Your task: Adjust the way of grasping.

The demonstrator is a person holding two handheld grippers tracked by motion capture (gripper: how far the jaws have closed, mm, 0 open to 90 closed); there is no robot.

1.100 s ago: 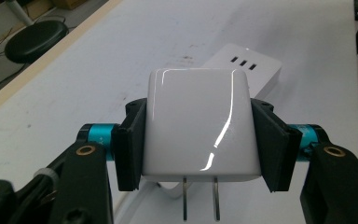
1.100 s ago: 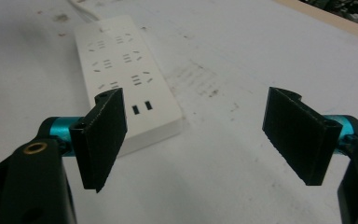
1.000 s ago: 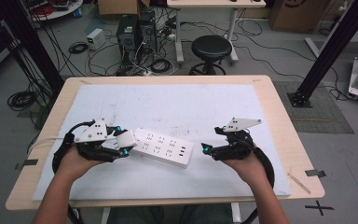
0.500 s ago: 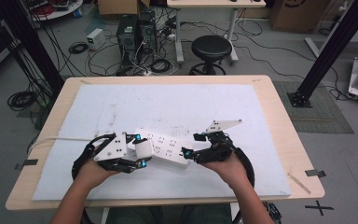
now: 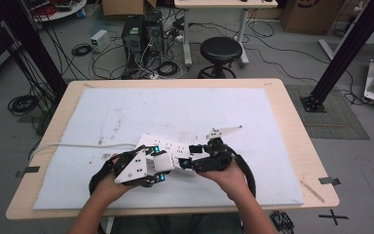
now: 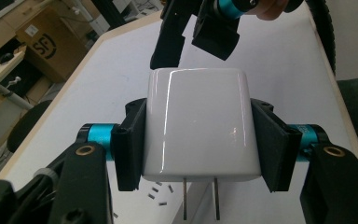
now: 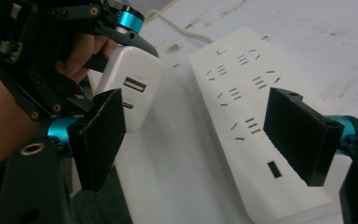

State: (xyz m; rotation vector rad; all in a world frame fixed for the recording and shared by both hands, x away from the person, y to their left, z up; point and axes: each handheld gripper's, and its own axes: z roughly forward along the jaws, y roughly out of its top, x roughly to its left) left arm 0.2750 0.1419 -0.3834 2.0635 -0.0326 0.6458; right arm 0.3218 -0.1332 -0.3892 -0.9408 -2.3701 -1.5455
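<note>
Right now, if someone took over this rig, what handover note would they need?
Left tongs: shut on the white charger, prongs bare, not yet plugged in.
Right tongs: open, jaws either side of the power strip, not pressing it.
Strip lies flat on the white mat, cord trailing to the table's left.
Done: charger picked up and brought to the strip.
Left: probably steady the strip, seat the prongs in a socket.

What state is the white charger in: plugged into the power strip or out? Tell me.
Out. The left gripper holds the charger with both prongs bare above the power strip.
</note>
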